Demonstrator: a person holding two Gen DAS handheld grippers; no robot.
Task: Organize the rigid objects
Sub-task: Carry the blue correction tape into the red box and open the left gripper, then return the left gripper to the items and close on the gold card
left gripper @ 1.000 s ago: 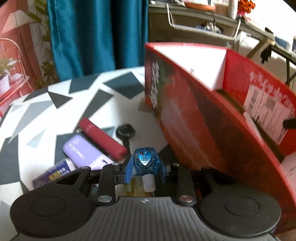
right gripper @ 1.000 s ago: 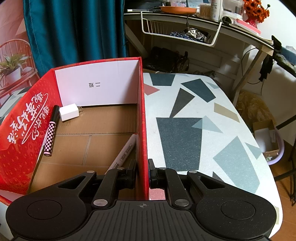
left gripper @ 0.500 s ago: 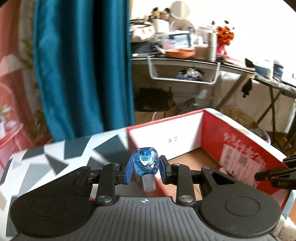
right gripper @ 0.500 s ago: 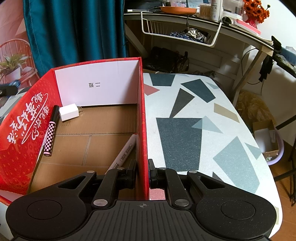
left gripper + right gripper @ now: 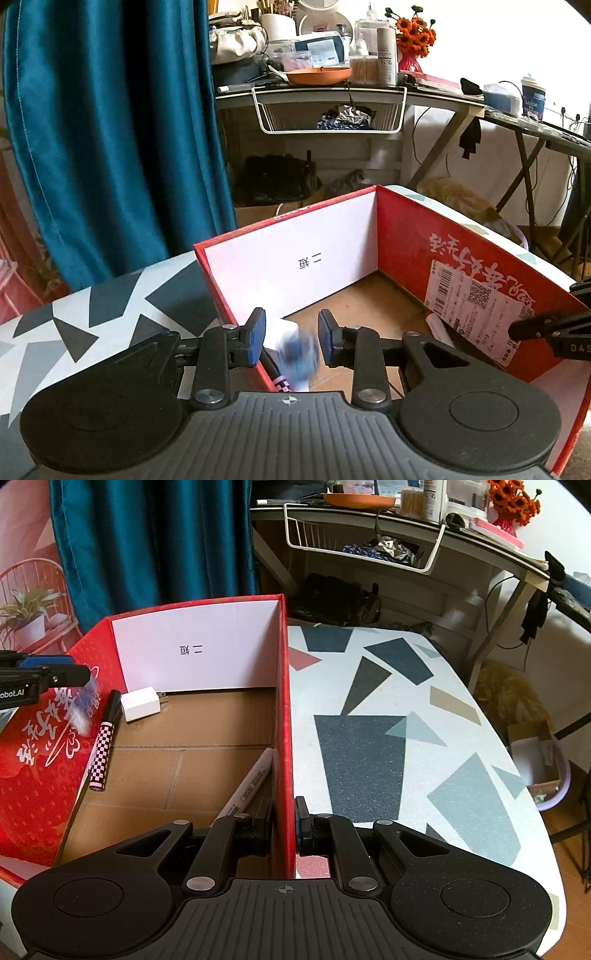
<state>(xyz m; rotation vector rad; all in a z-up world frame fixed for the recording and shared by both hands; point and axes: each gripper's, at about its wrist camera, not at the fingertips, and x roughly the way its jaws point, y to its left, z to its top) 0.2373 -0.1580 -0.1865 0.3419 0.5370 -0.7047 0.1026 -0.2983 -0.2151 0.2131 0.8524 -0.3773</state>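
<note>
The red cardboard box stands on the patterned table. My left gripper hovers over the box's left side, open. A small blue bottle is a blur just below and between its pads, loose and falling into the box. My right gripper is shut on the box's right wall, and its tip shows in the left wrist view. On the box floor lie a checked pen, a white charger and a white marker.
Behind the table hangs a teal curtain. A cluttered desk with a wire basket beneath it stands beyond the box. A lavender bin sits on the floor off the table's right edge.
The left gripper rose from the loose items on the table to above the box. Its jaws parted and the blue bottle dropped out of them. The right gripper kept still on the wall.
</note>
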